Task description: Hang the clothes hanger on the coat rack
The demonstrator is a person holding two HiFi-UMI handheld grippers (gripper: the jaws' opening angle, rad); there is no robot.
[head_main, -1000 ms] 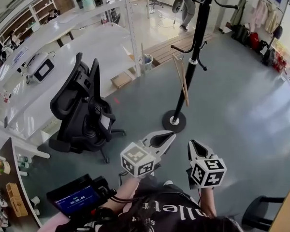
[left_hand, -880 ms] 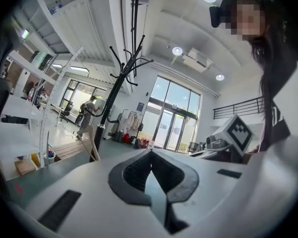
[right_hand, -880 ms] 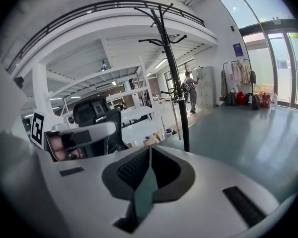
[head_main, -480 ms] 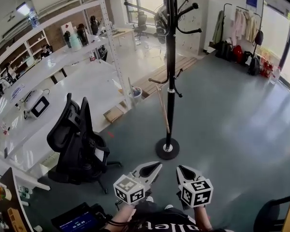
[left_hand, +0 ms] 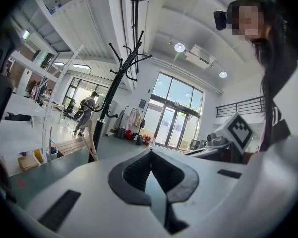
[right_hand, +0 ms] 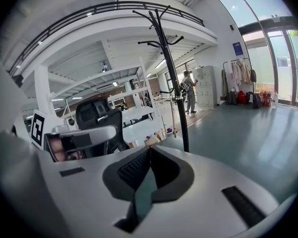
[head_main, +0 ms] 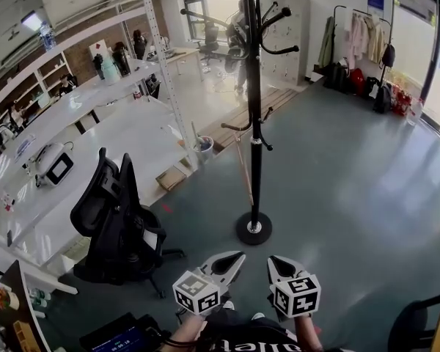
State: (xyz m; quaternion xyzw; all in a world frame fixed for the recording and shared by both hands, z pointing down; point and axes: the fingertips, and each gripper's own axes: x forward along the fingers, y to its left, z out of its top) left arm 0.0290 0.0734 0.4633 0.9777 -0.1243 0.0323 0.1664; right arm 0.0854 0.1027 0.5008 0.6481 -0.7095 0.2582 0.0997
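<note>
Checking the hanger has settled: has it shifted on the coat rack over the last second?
No. The hanger still hangs from the same low hook, just left of the coat rack pole.

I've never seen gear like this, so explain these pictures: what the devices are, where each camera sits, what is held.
A person holds two clamp tools: the left gripper and right gripper. One picture comes from a head camera looking down; the other two come from cameras on the grippers. Both pairs of jaws are shut on nothing. On the floor ahead stand a black coat rack, with a wooden hanger beside its pole, and an office chair.
</note>
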